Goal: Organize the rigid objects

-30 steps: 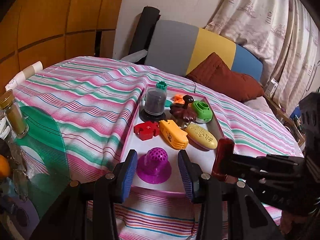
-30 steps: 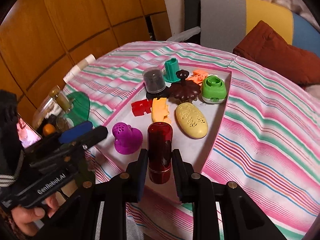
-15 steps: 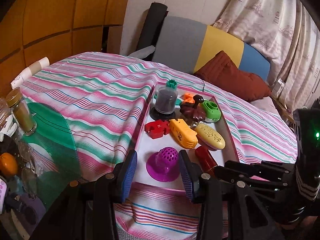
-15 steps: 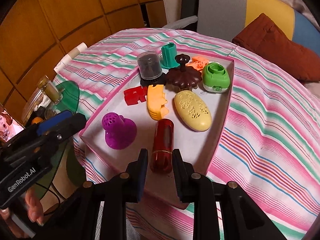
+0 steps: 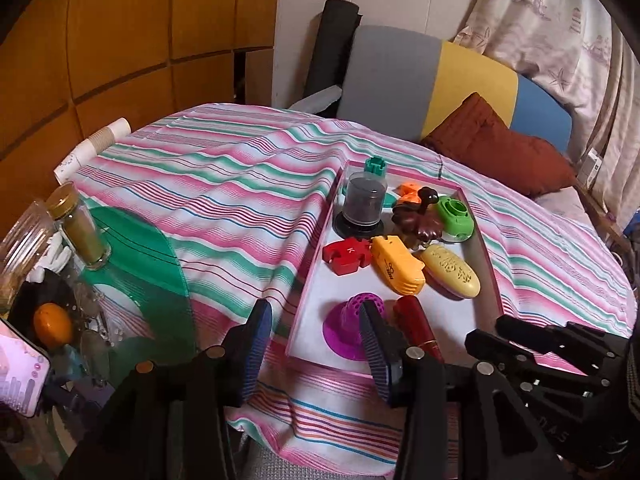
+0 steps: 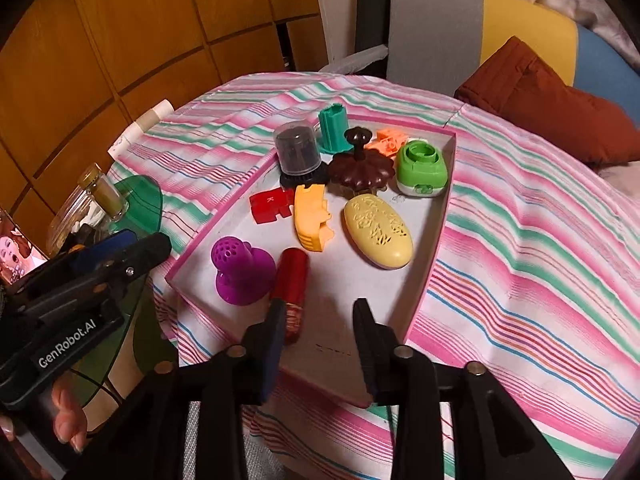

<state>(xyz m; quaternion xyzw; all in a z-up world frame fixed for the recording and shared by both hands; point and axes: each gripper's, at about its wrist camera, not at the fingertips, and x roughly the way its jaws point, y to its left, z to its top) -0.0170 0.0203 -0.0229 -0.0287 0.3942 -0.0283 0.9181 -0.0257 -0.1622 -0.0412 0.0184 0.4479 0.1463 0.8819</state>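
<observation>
Released since the earlier frame, the red tube [image 6: 291,280] lies in the tray [image 6: 436,240] at lower centre; right gripper [image 6: 320,316] jaws just opened, its left finger hiding the tube's end. Left gripper [image 5: 316,332] gapes empty, its right finger covering part of the purple cup [image 5: 346,328], whole in the right view.

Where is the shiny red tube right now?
In the right wrist view, the red tube lies in the pink tray, at its near end, right beside the purple cup.

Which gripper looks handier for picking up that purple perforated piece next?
Probably the left gripper: its open jaws sit right before the purple piece. The right gripper, jaws just opened, sits beside the red cylinder lying in the tray.
</observation>
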